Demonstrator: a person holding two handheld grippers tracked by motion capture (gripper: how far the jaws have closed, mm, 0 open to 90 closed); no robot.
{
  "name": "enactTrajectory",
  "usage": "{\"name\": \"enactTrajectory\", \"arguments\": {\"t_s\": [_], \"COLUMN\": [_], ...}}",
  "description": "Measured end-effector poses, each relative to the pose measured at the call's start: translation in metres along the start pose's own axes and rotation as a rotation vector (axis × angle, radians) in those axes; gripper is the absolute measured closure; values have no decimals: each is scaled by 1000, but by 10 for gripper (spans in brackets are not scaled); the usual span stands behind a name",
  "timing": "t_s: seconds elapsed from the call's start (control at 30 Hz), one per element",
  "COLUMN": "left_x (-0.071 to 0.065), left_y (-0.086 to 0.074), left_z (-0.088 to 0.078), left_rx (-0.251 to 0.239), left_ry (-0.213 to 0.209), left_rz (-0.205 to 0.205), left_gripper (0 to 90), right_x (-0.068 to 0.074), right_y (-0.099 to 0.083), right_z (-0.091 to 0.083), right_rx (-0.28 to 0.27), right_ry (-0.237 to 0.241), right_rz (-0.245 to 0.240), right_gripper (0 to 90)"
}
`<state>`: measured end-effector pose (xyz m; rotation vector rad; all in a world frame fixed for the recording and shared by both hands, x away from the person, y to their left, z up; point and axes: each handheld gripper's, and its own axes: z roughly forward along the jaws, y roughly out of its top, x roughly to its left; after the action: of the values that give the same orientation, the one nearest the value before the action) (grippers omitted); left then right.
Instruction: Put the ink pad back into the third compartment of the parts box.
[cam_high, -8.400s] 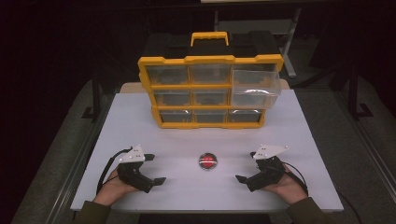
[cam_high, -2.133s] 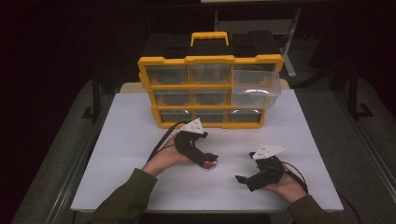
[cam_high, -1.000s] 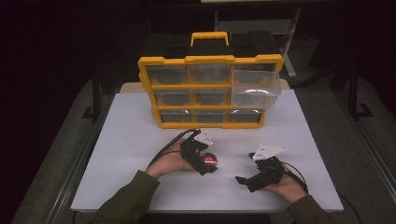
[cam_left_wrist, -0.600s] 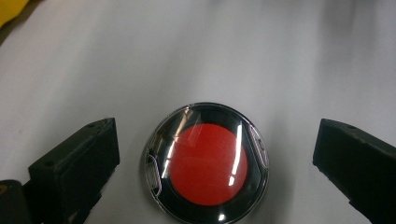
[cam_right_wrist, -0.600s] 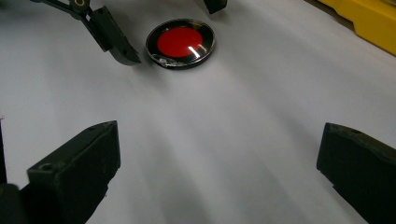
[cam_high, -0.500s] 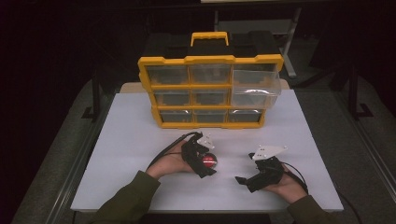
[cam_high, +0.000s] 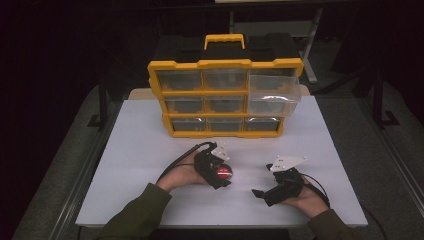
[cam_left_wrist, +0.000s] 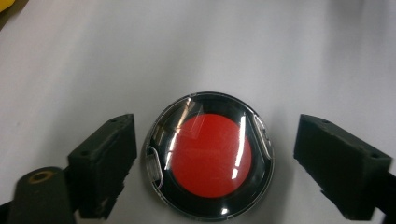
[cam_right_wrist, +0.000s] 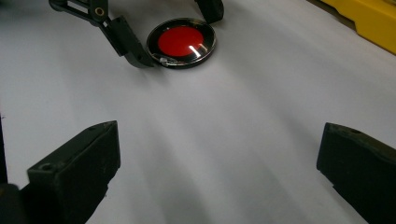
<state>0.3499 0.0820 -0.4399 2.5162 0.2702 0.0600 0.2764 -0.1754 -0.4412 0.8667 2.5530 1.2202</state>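
A round flat case with a red centre, black ring and clear lid (cam_left_wrist: 208, 154) lies on the white table (cam_high: 150, 150). My left gripper (cam_left_wrist: 212, 161) is open and straddles it, one jaw close on each side, a small gap on the right. From above, the case (cam_high: 223, 173) shows between the left gripper's (cam_high: 220, 175) jaws. The right gripper view has the case (cam_right_wrist: 182, 41) farther off with the left gripper's fingers (cam_right_wrist: 126, 42) around it. My right gripper (cam_right_wrist: 217, 168) is open over bare table; from above my right gripper (cam_high: 262, 192) rests near the front edge.
A yellow organiser (cam_high: 225, 97) with clear drawers and a handle stands at the back of the table; its top right drawer (cam_high: 274, 90) is pulled out. A corner of the organiser (cam_right_wrist: 369, 18) shows in the right gripper view. Dark floor surrounds the table.
My left gripper has come from the table's left over to the red case and settled with its jaws around it. The right gripper has stayed in place.
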Motion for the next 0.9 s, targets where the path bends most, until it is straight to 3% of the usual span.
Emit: {"name": "enactTrajectory", "arguments": {"t_s": [0.53,0.9], "left_x": [0,1], "left_y": [-1,-1], "left_z": [-1,-1], "left_rx": [8,7], "left_ry": [19,15], "left_rz": [-2,-3], "left_gripper": [278,297], "right_x": [0,1], "right_y": [0,0], "right_z": [0,0], "right_rx": [1,3], "right_ry": [1,2], "right_rz": [-1,-3], "right_gripper": [0,0]}}
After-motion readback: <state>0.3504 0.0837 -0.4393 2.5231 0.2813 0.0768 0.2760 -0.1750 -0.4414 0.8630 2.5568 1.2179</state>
